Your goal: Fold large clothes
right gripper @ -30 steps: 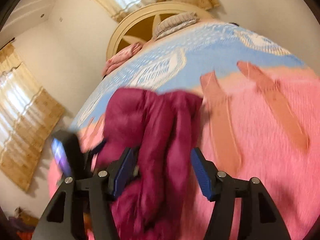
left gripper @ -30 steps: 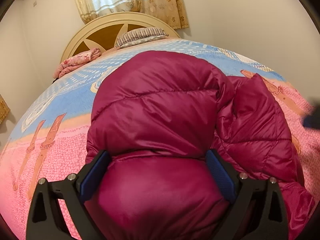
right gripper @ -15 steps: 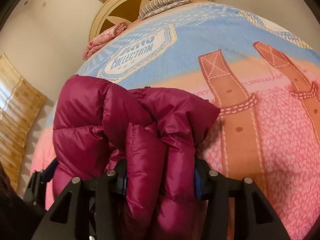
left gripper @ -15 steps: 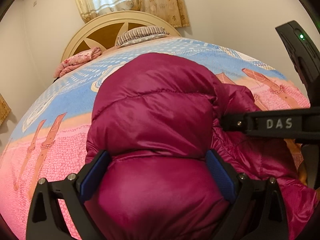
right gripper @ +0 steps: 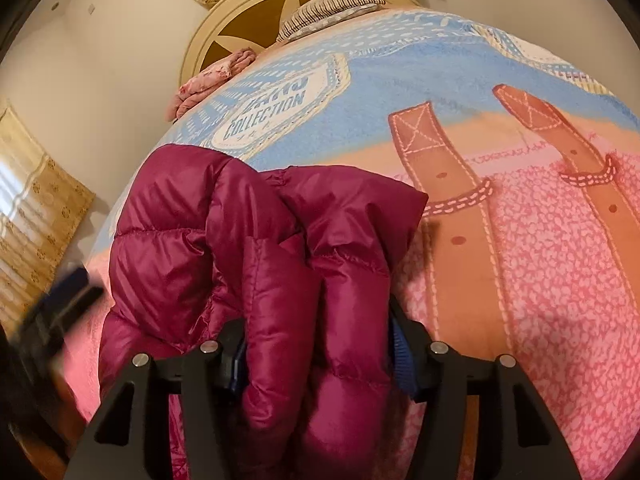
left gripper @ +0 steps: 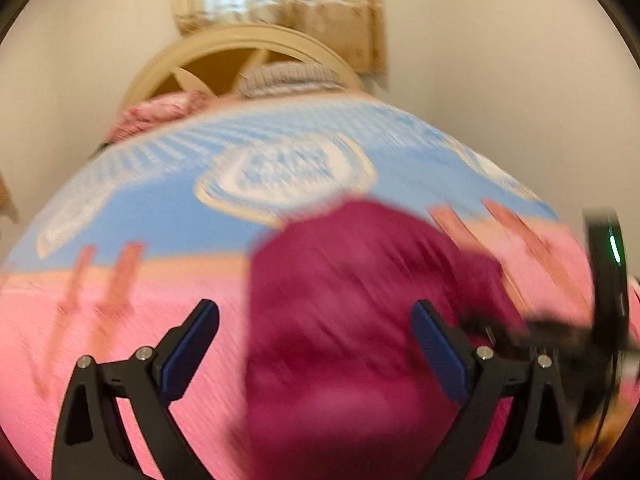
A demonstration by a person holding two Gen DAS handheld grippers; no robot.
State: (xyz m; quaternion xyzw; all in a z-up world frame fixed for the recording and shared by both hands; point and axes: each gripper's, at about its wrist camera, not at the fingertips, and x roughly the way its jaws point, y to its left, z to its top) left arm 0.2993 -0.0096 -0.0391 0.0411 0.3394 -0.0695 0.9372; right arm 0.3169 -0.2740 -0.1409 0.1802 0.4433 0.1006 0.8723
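A magenta quilted down jacket (right gripper: 256, 248) lies bunched on the bed. My right gripper (right gripper: 320, 354) is shut on a thick fold of the jacket, with fabric bulging out between its blue pads. In the blurred left wrist view the jacket (left gripper: 360, 320) sits as a compact mound. My left gripper (left gripper: 316, 340) is open, its blue pads wide apart; its left finger (left gripper: 192, 344) stands clear of the fabric. The right gripper's body (left gripper: 604, 304) shows at the right edge. The left gripper shows blurred at the left edge of the right wrist view (right gripper: 60, 300).
The bed carries a pink, orange and blue blanket (right gripper: 540, 240) with strap patterns. A striped pillow (right gripper: 332, 8) and a folded pink quilt (right gripper: 212, 80) lie by the cream headboard (right gripper: 248, 12). Curtains (right gripper: 32, 200) hang to the left.
My left gripper has let go of the jacket and pulled back and to the left. My right gripper has closed on a jacket fold and stays clamped on it.
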